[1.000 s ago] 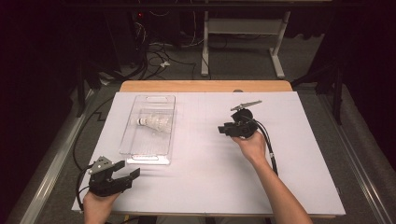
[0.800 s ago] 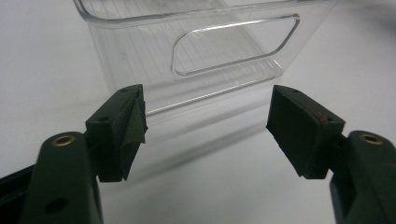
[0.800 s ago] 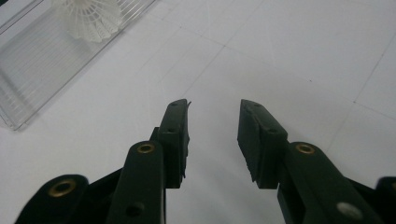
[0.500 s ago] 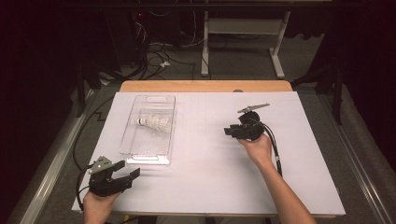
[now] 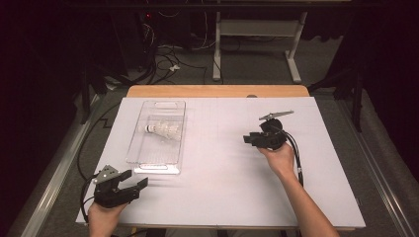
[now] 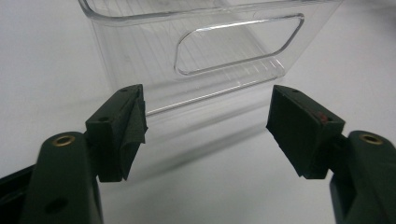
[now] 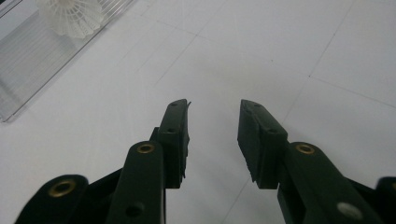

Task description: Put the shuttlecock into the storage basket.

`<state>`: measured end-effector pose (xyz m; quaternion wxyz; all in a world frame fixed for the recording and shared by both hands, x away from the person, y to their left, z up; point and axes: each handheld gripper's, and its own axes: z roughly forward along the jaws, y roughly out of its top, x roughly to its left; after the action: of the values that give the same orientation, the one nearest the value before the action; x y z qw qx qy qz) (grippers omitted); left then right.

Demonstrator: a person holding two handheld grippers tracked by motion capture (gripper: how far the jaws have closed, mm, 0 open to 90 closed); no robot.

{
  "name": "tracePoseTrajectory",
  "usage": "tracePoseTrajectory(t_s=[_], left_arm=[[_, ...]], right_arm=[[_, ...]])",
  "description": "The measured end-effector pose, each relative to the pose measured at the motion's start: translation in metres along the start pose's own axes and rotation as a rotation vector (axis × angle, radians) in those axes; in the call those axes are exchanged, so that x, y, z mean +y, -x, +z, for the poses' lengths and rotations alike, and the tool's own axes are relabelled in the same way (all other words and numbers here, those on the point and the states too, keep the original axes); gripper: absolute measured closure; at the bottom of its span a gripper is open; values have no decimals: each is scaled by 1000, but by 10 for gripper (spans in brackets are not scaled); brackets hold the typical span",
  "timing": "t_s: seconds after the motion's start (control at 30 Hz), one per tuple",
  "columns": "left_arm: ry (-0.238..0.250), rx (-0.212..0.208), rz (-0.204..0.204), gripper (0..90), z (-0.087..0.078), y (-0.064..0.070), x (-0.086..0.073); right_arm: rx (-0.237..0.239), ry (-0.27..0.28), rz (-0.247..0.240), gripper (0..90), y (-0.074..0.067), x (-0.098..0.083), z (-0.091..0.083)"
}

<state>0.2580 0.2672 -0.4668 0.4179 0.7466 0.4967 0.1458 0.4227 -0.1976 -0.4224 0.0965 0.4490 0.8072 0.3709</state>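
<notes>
A clear plastic bin (image 5: 141,150) lies lengthwise at the left of the white table, with a white shuttlecock (image 5: 164,130) lying on its side inside. My left gripper (image 5: 136,183) rests near the table's front left corner, open and empty, pointing at the bin's near end wall with its handle slot (image 6: 238,44). My right gripper (image 5: 247,138) hovers over the right half of the table, held by a hand, pointing left toward the bin. Its jaws (image 7: 214,135) stand apart with nothing between them; the shuttlecock (image 7: 72,16) and bin (image 7: 28,65) show far off at upper left.
The white sheet (image 5: 222,163) covers the table, with a wooden strip (image 5: 217,91) along its far edge. A cable (image 5: 296,153) trails from the right gripper along the forearm. Beyond the table are table legs and floor cables in the dark.
The right hand and its gripper have drifted to the right, away from the bin. The left gripper has stayed put.
</notes>
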Motion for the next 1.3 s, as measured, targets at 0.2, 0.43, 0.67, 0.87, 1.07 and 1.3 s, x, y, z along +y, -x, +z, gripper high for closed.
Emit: tracePoseTrajectory(t_s=[0.2, 0.43, 0.67, 0.87, 1.07, 1.3], left_arm=[[-2, 1, 3, 293, 0, 1, 0], [0, 1, 1, 293, 0, 1, 0], [2, -1, -2, 293, 0, 1, 0], [1, 1, 0, 293, 0, 1, 0], [0, 2, 1, 294, -1, 1, 0], [1, 2, 0, 295, -1, 1, 0]], right_arm=[[0, 9, 7, 632, 2, -1, -3], [-6, 16, 8, 631, 4, -3, -7], [-8, 20, 16, 630, 7, -8, -11], [-13, 30, 24, 629, 11, -13, -16], [-18, 38, 30, 629, 14, -18, -22], [-22, 43, 38, 628, 17, -22, -25]])
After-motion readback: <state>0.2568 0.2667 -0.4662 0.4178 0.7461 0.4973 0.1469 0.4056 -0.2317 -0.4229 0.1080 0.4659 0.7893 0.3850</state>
